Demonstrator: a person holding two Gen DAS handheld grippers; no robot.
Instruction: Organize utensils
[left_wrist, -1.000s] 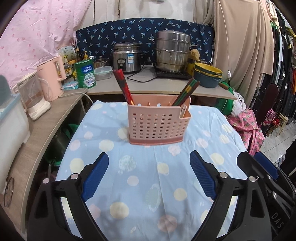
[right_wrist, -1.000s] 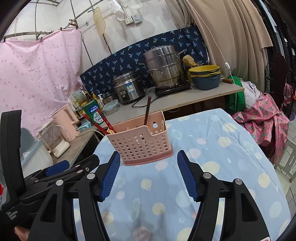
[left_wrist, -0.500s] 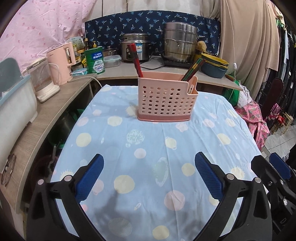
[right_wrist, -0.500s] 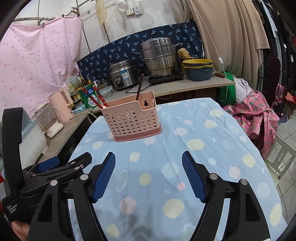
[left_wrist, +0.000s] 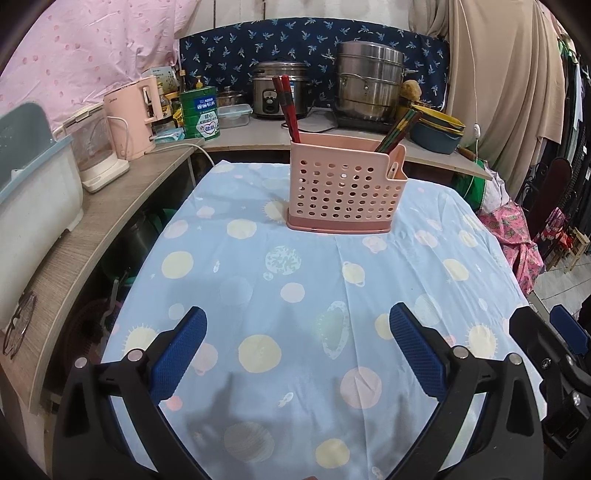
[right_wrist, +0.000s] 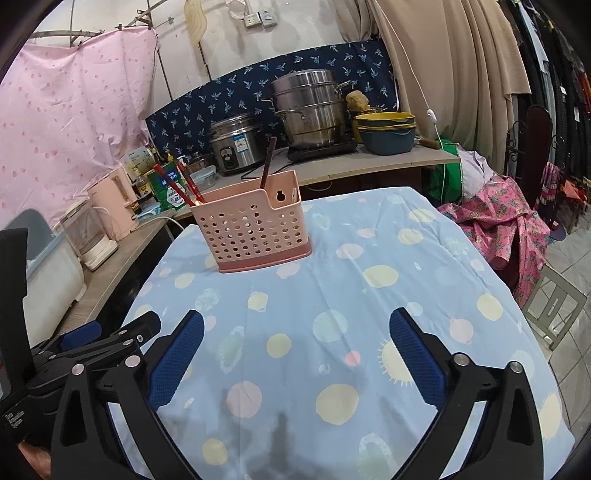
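**Two open grippers over a table with a pink utensil caddy**

In the left wrist view, the left gripper fills the bottom of the frame, its blue pads spread far apart with nothing between them. Above it, at upper centre, a pink perforated caddy stands upright on a blue tablecloth printed with planets and suns. Red chopsticks lean out of the caddy's left end, and darker striped chopsticks lean out of its right end. A small pale handle shows in the notch at its right corner. The caddy is well apart from the gripper.

In the right wrist view, the right gripper sits at the bottom of the frame, its jaws opening, with only cloth between them. The caddy appears in the upper left of centre. The left gripper shows at the lower left edge.

Behind the table, a counter holds a steel pot, a rice cooker, a green tin and a pink kettle.
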